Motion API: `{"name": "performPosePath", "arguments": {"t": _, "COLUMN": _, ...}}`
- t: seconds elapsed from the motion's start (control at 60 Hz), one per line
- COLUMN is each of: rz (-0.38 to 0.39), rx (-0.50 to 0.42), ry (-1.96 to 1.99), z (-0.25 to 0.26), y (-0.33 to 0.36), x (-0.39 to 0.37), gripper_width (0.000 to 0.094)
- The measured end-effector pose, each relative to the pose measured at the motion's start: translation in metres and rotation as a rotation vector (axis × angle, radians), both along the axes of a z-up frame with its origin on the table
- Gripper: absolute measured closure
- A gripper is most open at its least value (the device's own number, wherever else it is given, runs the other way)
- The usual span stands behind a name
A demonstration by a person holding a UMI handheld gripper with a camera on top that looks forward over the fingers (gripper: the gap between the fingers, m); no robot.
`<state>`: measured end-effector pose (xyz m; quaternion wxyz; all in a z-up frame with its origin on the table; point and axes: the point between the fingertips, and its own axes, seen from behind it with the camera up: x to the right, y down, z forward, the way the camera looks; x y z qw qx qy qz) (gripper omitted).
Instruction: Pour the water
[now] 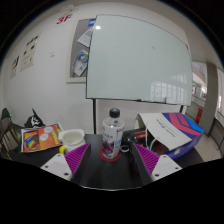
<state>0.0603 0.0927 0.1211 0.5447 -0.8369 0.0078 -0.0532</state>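
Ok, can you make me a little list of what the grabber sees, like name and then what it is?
gripper: open, with magenta pads on the fingers
bottle: clear plastic with a dark cap, upright, standing between the fingers
cup: seems to be a small one just in front of the bottle, hard to tell
table: dark top under the bottle
whiteboard: large, on the wall beyond the bottle
colourful papers: lying off to one side, beyond the fingers
pouring: not started, bottle is upright

Bright, even room light; strong fisheye edge warping.
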Motion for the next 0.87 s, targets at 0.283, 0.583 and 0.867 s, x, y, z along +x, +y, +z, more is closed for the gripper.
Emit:
{"name": "performPosePath", "arguments": {"t": 0.283, "rz": -0.018, "rx": -0.021, "ry": -0.039, "z": 0.051, "y": -0.182, "x": -0.056, "gripper_width": 0.0091}}
{"name": "performPosePath", "arguments": {"t": 0.583, "rz": 0.004, "rx": -0.014, "ry": -0.025, "z": 0.083, "y": -0.31, "x": -0.099, "gripper_width": 0.0098}}
{"name": "performPosePath", "arguments": {"t": 0.867, "rz": -0.017, "rx": -0.005, "ry": -0.052, "z": 0.091, "y": -0.347, "x": -0.098, "gripper_width": 0.0098}}
